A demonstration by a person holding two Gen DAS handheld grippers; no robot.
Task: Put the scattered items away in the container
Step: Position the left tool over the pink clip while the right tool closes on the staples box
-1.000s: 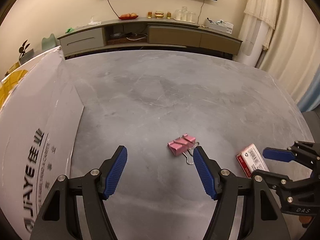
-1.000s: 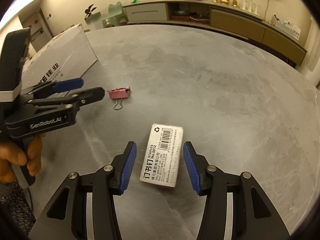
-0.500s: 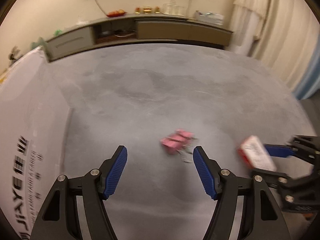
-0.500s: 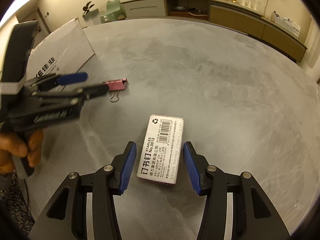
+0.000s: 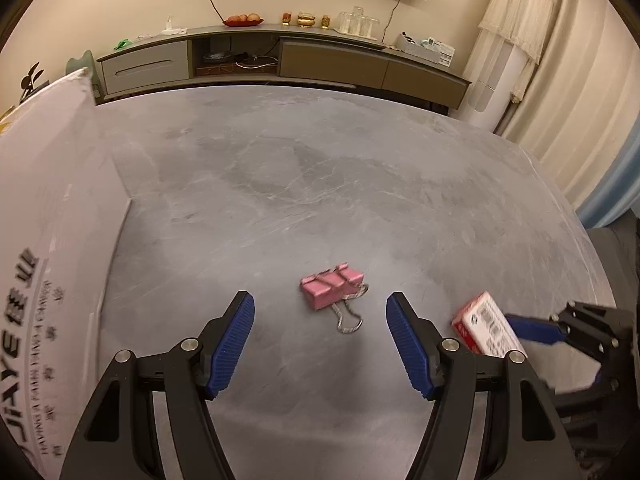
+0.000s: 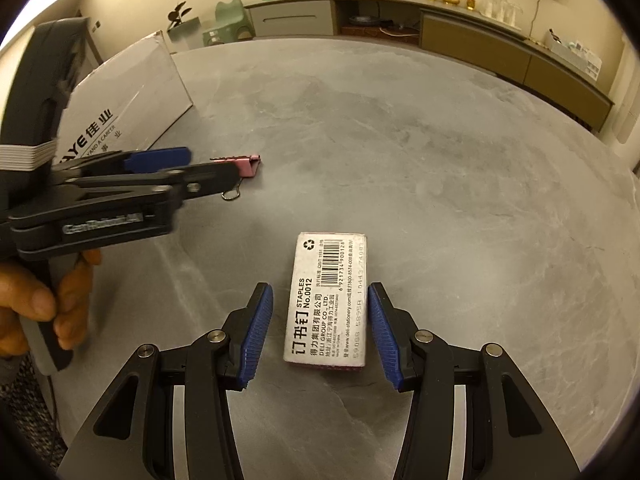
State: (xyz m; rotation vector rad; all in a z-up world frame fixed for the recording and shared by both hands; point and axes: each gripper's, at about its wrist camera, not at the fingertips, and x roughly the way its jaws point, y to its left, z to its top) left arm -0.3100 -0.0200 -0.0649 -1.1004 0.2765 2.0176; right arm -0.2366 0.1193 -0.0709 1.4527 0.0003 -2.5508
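— Changed since a second ago?
— Left gripper [image 5: 320, 320] now centred on pink binder clip [image 5: 333, 289], lower centre; agape, empty. Right gripper [image 6: 320, 320] spread, straddling staple box [image 6: 327, 300].
— Meaning?
— Probably near grasping; white carton [image 5: 52, 240] far left.

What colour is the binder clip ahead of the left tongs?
Pink, with silver wire handles; the binder clip shows best in the left wrist view.

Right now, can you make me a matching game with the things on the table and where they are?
Things:
1. binder clip
2. staples box
3. cardboard box

Places:
A. between the right gripper's open fingers
B. at the table's left side
C. ahead of the left gripper

Pairs: 1-C, 2-A, 3-B
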